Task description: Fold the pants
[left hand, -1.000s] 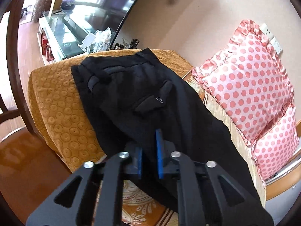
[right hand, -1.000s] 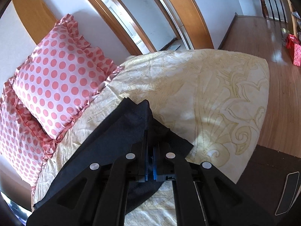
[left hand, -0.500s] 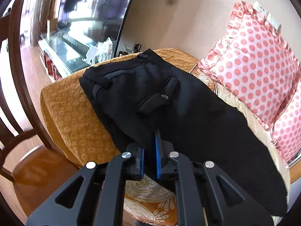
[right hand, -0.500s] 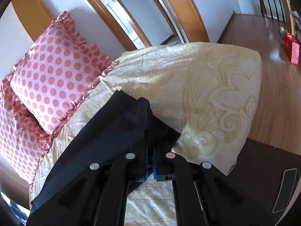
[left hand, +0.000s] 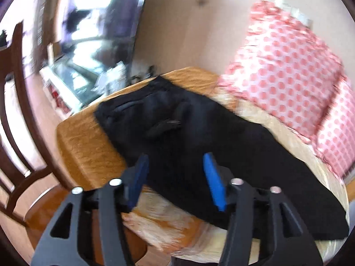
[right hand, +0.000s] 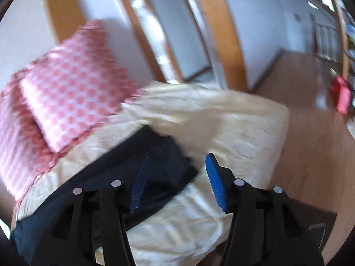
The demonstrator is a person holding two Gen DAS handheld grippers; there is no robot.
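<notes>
On the couch (left hand: 88, 137) the pants (left hand: 199, 137) lie flat, waist toward the orange end, legs running lengthwise to the cream end by the pillows (left hand: 288, 71). My left gripper (left hand: 175, 177) is spread wide over the seat, holding nothing; my right gripper (right hand: 175, 177) gapes empty above the hems. I judge one fold laid and released. Next I need fresh pinches at both ends to halve the length.

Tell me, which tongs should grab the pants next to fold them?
Probably the right tongs: they hang open at the leg ends of the black pants, the free end to carry toward the waist. The left tongs, also open, face the middle.
</notes>
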